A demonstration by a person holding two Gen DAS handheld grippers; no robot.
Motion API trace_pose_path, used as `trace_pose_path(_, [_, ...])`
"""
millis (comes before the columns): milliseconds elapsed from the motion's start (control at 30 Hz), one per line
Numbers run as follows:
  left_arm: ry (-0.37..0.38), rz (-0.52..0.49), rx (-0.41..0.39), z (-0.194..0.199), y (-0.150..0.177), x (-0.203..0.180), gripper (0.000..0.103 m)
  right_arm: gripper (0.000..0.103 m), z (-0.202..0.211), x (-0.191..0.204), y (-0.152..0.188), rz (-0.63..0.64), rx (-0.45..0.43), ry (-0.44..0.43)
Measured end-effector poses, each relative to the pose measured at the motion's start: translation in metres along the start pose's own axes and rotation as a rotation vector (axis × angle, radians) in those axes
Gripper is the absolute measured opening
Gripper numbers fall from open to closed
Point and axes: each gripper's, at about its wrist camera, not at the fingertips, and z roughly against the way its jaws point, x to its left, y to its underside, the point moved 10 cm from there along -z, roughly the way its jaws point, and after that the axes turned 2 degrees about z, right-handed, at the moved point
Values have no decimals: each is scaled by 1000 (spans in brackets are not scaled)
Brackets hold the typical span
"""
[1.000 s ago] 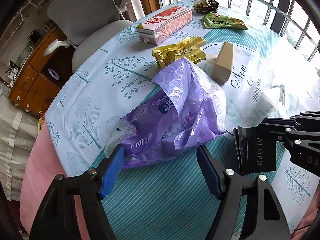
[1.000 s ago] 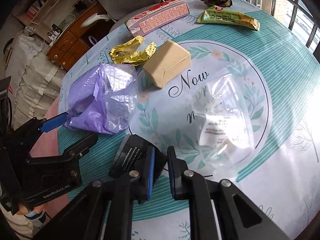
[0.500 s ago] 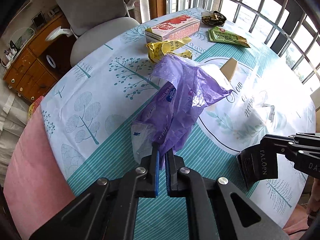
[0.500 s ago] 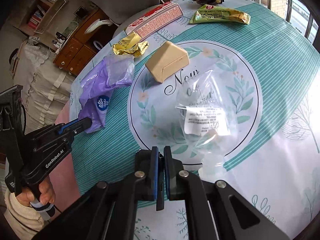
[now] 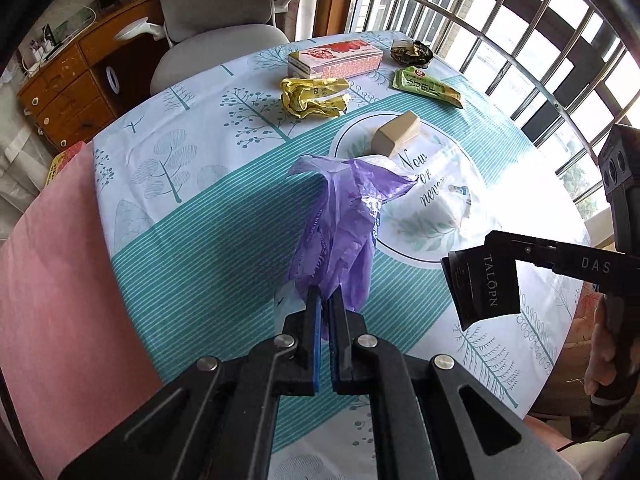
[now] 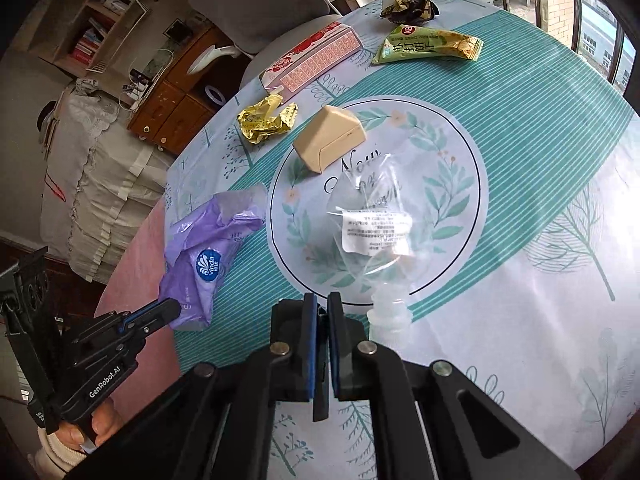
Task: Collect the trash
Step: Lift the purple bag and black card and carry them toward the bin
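Round and covered in a teal-striped cloth with tree prints, the tabletop [image 5: 208,216] stands by a barred window [image 5: 520,40], with a grey office chair [image 5: 216,16] and a wooden cabinet [image 5: 68,88] beyond its far edge.

We hold the left gripper [image 5: 325,304] with its fingers closed on the lower end of a purple plastic bag [image 5: 340,220]; those fingers have just been closing, and the bag is pinched between them. In the right wrist view its upper part, marked Vinda, lies on the cloth near the left edge.

We hold the right gripper [image 6: 322,312] with its fingers clamped on a flat black packet [image 5: 484,286], printed TALOPN, which hangs clear of the cloth at the near right of the tabletop.

Further trash lies on the cloth: a clear plastic bag [image 6: 376,224] with a white label on the central medallion, a tan box [image 6: 330,138] just behind it, a crumpled yellow wrapper [image 6: 266,118], a red and white carton [image 6: 312,62], a green snack packet [image 6: 428,46], and a dark crumpled wrapper [image 6: 408,6] at the far edge.
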Motion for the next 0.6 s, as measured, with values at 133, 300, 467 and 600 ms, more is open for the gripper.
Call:
trace_pose_path(133, [-20,24,-11,15,18,-19,1,5,17,-5,5,38,8,-18])
trace_pose_path(300, [-32,74,-19,34,42,-55,0,5,43,-16,15,101,10,-55])
trace_pose_path(467, [-69,121,-65,60,64,-104,0,5,69,-36,35,180,37,-95])
trace_pose_path(600, [-111,175,-88,68,85,-142,0,5,86,-57,55,243,65,-120])
